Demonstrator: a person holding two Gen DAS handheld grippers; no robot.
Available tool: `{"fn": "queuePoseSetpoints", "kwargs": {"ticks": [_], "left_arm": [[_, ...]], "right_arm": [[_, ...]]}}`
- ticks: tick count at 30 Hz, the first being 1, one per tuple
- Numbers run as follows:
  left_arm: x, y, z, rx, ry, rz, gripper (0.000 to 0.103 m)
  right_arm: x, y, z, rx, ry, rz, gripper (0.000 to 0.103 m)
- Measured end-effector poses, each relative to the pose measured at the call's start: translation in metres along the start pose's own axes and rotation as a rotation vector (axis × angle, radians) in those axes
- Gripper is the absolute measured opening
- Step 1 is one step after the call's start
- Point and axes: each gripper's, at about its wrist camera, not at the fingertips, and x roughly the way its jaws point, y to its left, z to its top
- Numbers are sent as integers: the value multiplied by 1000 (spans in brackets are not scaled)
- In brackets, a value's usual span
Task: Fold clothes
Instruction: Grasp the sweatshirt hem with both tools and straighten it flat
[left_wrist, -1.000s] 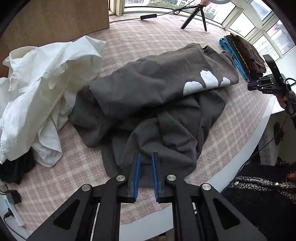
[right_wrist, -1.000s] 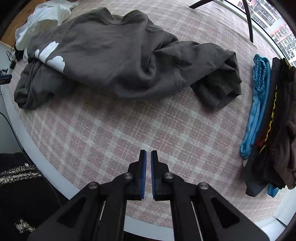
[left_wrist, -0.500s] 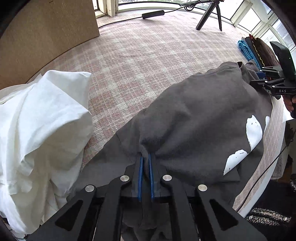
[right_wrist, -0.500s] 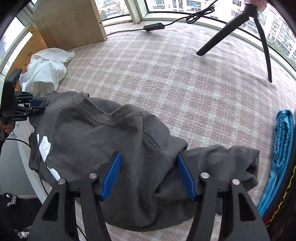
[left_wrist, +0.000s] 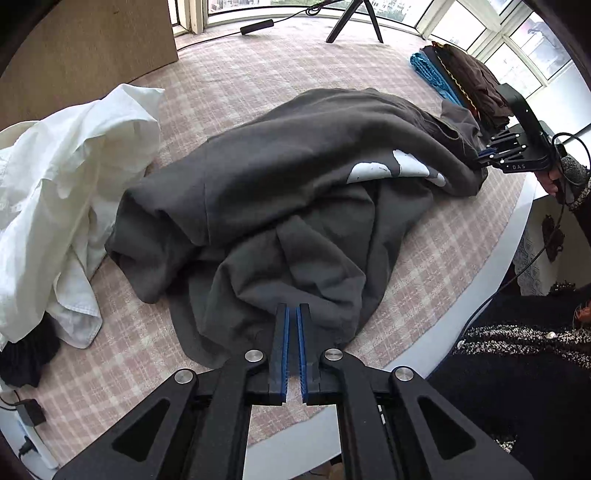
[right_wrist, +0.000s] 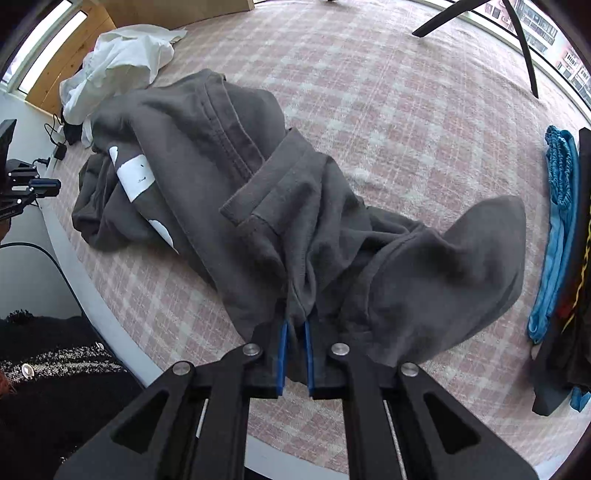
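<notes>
While the round surface (left_wrist: 229, 85) under its pink checked cloth is seen in both views, each view adds something. A dark grey shirt (left_wrist: 295, 177) with white print is spread crumpled across the middle of the surface, reaching close to the near rim. A heap of white garment (left_wrist: 70, 177) is seen large at the left in the left wrist view and only small and far off in the right wrist view. The stack of folded clothes (right_wrist: 565, 240), blue and dark, is shown along the right edge in the right wrist view, well apart from the shirt. A tripod (left_wrist: 354, 18) is seen at the far rim.

In the left wrist view the left gripper (left_wrist: 293, 314) is seen with its jaws nearly together, pinched on the grey shirt's near hem. The right gripper (right_wrist: 295, 325) has just been closing; in its own view a bunched fold of the shirt is clamped between the blue pads (right_wrist: 282, 345). From the left wrist view that gripper is shown at the shirt's right end, held by a hand (left_wrist: 554, 181).
</notes>
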Motion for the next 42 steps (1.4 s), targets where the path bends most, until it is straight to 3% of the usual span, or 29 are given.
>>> {"fn": "queuePoseSetpoints", "kwargs": {"ticks": [1, 2, 4, 6, 7, 8, 9, 10, 13, 16, 19, 23, 26, 28, 30, 33, 38, 42], "left_arm": [[-4, 6, 11, -5, -25, -1, 18], [-4, 11, 24, 6, -46, 4, 41], [6, 16, 53, 54, -77, 51, 61], [26, 19, 79, 102, -65, 99, 61], [39, 22, 87, 108, -37, 113, 61], [52, 25, 91, 99, 3, 109, 51], [64, 29, 95, 90, 43, 105, 36], [77, 33, 99, 82, 83, 101, 2], [85, 36, 101, 58, 94, 113, 3], [50, 33, 95, 50, 10, 125, 3], [0, 28, 75, 41, -70, 127, 3], [-47, 7, 30, 17, -130, 113, 3], [-29, -8, -7, 1, -48, 59, 5], [-11, -18, -32, -7, 22, 19, 9], [7, -20, -45, -19, 85, 30, 9], [-1, -10, -31, -44, 45, 51, 10], [-15, -25, 22, 152, -69, 123, 50], [12, -39, 60, 292, -24, 117, 53]], "right_arm": [[2, -3, 0, 11, 8, -20, 10], [0, -8, 1, 38, 1, -23, 14], [-11, -13, 7, 73, -40, -5, 25], [-23, -11, 12, 71, -99, 16, 35], [-26, -8, 15, 59, -115, 22, 45], [-27, -3, 16, 41, -125, 24, 51], [-24, 3, 18, 21, -126, 19, 51], [-20, 8, 20, 1, -124, 13, 51], [-2, 22, 28, -55, -102, -34, 50], [7, 19, 41, -8, -90, -37, 6], [-18, 10, 47, 54, -173, -20, 5], [-68, 20, 38, 38, -270, 44, 5], [-73, 27, 20, -9, -234, 34, 6], [-55, 26, 7, -18, -157, 0, 6], [-28, 20, -6, -8, -71, -39, 7], [-16, 11, -12, 24, -31, -55, 15], [-31, 4, -14, 39, -69, -47, 30], [-38, 0, -14, 54, -91, -50, 33]]}}
